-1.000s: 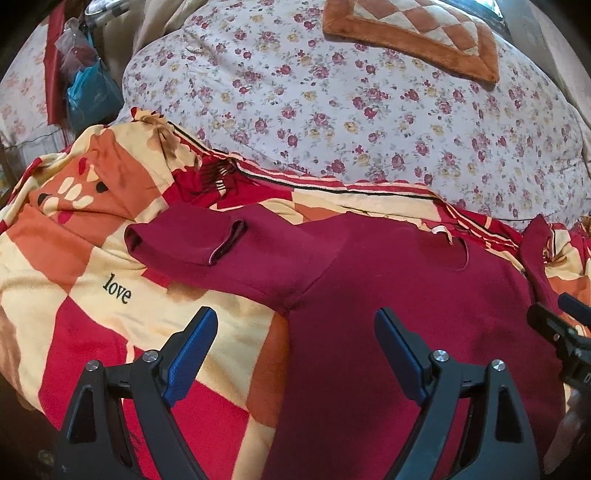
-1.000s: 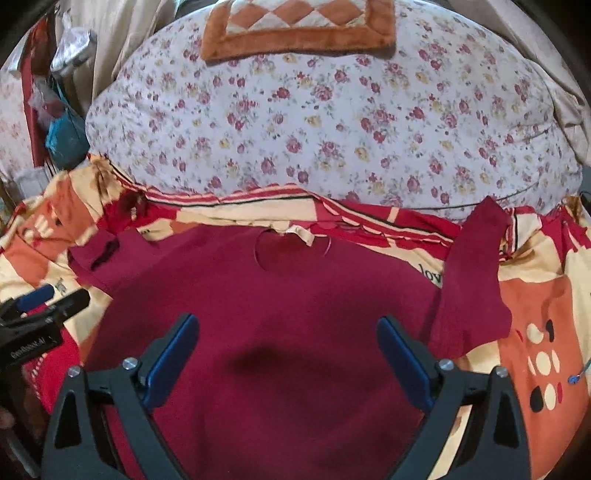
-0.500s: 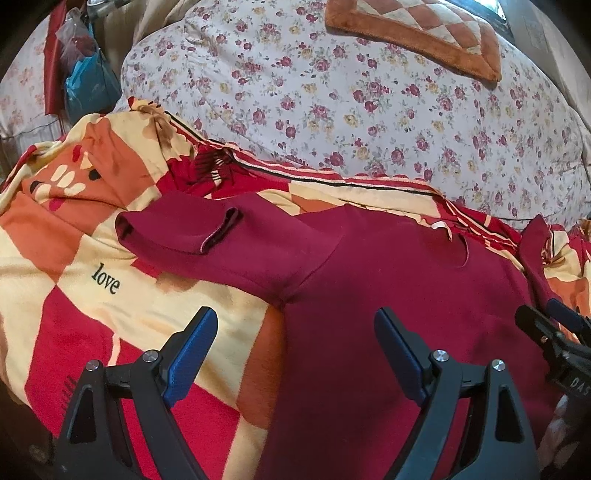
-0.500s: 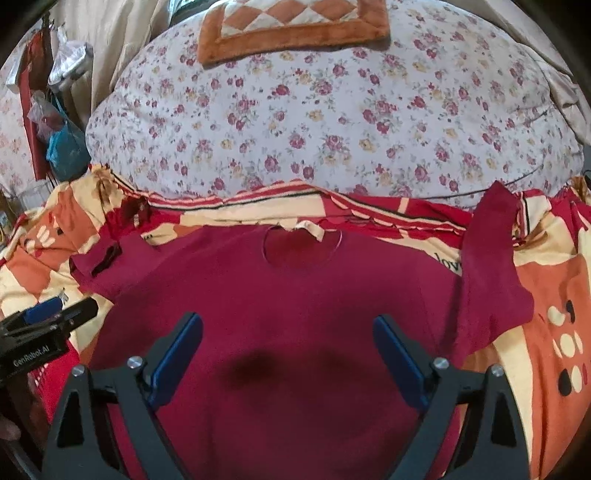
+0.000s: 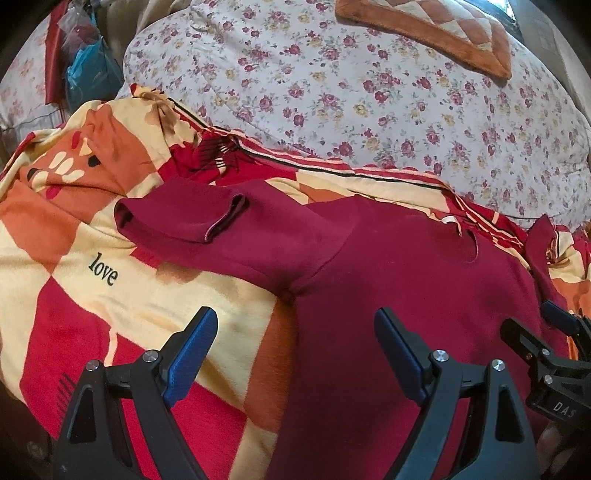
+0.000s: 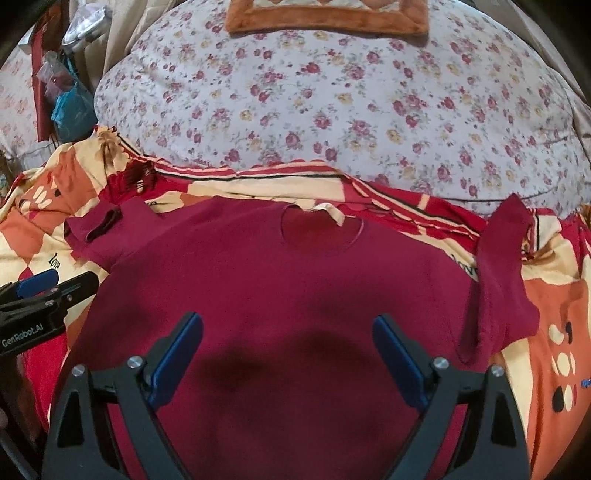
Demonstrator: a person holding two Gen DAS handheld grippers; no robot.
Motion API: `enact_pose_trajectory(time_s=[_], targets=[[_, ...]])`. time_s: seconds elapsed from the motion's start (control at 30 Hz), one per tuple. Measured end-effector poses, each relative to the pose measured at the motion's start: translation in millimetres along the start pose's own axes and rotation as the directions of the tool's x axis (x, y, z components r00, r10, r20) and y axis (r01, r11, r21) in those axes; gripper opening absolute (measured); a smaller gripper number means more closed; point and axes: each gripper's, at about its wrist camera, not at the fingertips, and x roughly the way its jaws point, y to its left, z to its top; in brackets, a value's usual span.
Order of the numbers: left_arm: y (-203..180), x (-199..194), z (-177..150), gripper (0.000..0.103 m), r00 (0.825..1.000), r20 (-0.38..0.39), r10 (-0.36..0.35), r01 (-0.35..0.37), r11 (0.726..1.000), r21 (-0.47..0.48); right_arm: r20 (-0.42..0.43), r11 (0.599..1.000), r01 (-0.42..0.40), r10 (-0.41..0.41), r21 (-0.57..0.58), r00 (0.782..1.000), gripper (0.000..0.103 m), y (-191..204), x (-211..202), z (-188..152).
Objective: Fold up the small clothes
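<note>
Hovering over the maroon shirt [image 6: 277,295] spread flat on the patterned blanket [image 5: 74,295], your left gripper [image 5: 295,350] and right gripper [image 6: 288,350] stand wide open, gripping nothing.

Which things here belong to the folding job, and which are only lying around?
For the job:
- maroon T-shirt, spread flat on the patterned blanket
- left gripper, fingers open
- right gripper, fingers open

Just lying about:
- floral quilt
- orange checked cushion
- blue plastic bag
</note>
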Motion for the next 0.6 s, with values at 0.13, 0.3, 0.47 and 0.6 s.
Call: enact_pose_trajectory(time_s=[0.13,0.3,0.47,0.6], targets=[[5,3,0,0.070,1.000,-0.008,0.000,0.000,1.000,-0.007,-0.009,1.000,-0.010,0.010,-0.006,1.000,0.096,4,2,1],[12,6,-1,0.069,1.000,-0.020,-0.001,0.001,1.000,-0.025,-0.030,1.000,-0.023,0.023,-0.007,0.999,0.096,6,8,0],[15,8,-1,0.069,1.000,-0.026,0.006,-0.007,1.000,-0.027,-0.043,0.999,-0.034,0.034,-0.007,0.999,0.096,8,12,0],[18,10,0,0.069,1.000,-0.029,0.009,-0.010,0.999,-0.034,-0.047,0.999,-0.036,0.035,-0.019,0.998,0.096,11,14,1]])
